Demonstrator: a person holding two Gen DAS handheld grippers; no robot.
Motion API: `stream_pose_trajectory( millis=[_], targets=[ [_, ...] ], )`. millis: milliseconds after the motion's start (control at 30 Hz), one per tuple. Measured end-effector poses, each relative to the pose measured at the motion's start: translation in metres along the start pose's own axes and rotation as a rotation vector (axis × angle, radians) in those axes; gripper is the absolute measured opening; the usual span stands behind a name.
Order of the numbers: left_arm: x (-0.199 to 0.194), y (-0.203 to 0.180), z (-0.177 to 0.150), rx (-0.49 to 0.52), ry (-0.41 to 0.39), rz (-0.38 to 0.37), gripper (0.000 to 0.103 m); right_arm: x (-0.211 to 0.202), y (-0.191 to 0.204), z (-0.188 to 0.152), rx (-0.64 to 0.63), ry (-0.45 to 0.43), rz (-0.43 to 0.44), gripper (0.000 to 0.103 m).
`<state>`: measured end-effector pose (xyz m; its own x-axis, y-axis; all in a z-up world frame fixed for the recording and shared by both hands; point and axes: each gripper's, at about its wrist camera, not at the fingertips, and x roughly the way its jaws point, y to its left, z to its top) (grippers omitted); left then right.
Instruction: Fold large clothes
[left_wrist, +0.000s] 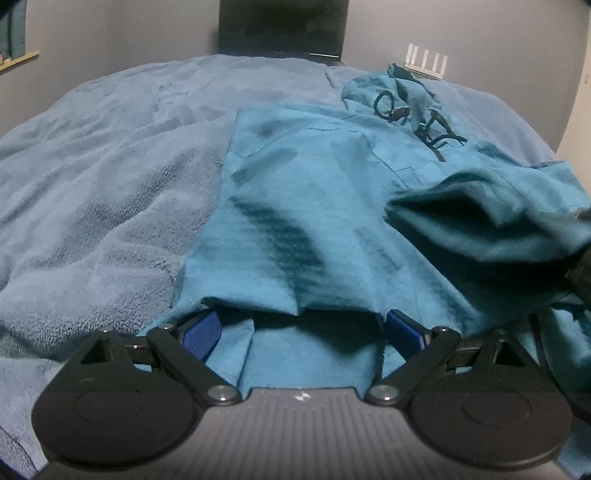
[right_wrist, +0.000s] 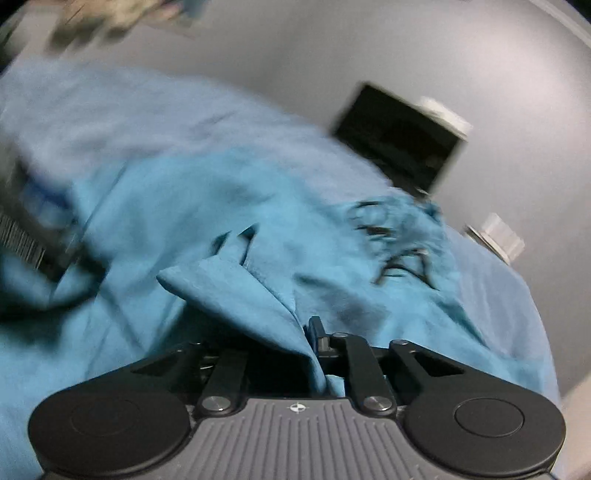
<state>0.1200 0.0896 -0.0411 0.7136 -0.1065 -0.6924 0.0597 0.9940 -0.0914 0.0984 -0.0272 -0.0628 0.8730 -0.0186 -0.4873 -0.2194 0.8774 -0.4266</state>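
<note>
A teal garment (left_wrist: 314, 192) with dark drawstrings (left_wrist: 428, 125) lies spread on a blue fleece blanket (left_wrist: 110, 177). My left gripper (left_wrist: 301, 321) is open, its blue fingers (left_wrist: 201, 332) wide apart, and the near hem of the garment drapes over their tips. My right gripper (right_wrist: 314, 343) is shut on a fold of the garment (right_wrist: 236, 288) and holds it raised; this view is motion-blurred. The left gripper shows at the left edge of the right wrist view (right_wrist: 29, 236). The lifted fold also shows at the right of the left wrist view (left_wrist: 480, 206).
The blanket covers a bed that fills both views. A dark monitor (left_wrist: 282, 27) stands against the grey wall behind the bed. A white router with antennas (left_wrist: 426, 62) sits at the far right edge.
</note>
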Motion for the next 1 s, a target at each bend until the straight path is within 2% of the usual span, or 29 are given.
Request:
stream_pose_trajectory(
  millis=[133,200,300,400,500,600,667,733,767,800,867,933,1000],
  targets=[
    [-0.004,0.004,0.003,-0.045,0.004,-0.02,0.096,-0.026,-0.066,-0.007,0.279,-0.068,-0.118,0.008],
    [-0.005,0.004,0.006,-0.067,0.008,-0.043,0.098,-0.036,-0.107,-0.024,0.467,-0.07,-0.163,0.009],
    [-0.009,0.002,0.009,-0.101,0.019,-0.075,0.098,-0.033,-0.153,-0.059,0.709,-0.001,-0.2,0.01],
    [-0.015,0.0,0.013,-0.151,0.005,-0.089,0.098,-0.021,-0.17,-0.091,0.867,0.076,-0.156,0.015],
    [-0.011,0.0,0.015,-0.162,0.023,-0.048,0.098,-0.016,-0.163,-0.096,0.837,0.08,-0.143,0.013],
    [-0.003,-0.006,0.012,-0.077,0.032,0.039,0.098,-0.02,-0.169,-0.081,0.779,-0.004,-0.17,0.013],
    [0.001,-0.006,0.012,-0.07,0.047,0.029,0.098,-0.022,-0.177,-0.069,0.747,-0.057,-0.19,0.013],
    [0.003,-0.006,0.01,-0.074,0.053,0.029,0.098,-0.012,-0.183,-0.064,0.732,-0.031,-0.207,0.014],
    [0.005,-0.008,0.008,-0.053,0.058,0.05,0.098,-0.005,-0.183,-0.067,0.725,0.021,-0.215,0.022],
    [0.008,-0.01,0.007,-0.027,0.065,0.069,0.098,0.005,-0.182,-0.072,0.721,0.078,-0.232,0.037],
    [0.01,-0.014,0.003,0.013,0.068,0.085,0.098,0.016,-0.178,-0.091,0.742,0.174,-0.286,0.055],
    [0.01,-0.014,0.001,0.024,0.065,0.087,0.099,0.013,-0.174,-0.104,0.76,0.186,-0.291,0.057],
    [0.009,-0.014,0.001,0.03,0.064,0.087,0.099,0.005,-0.172,-0.101,0.737,0.177,-0.302,0.059]
  ],
)
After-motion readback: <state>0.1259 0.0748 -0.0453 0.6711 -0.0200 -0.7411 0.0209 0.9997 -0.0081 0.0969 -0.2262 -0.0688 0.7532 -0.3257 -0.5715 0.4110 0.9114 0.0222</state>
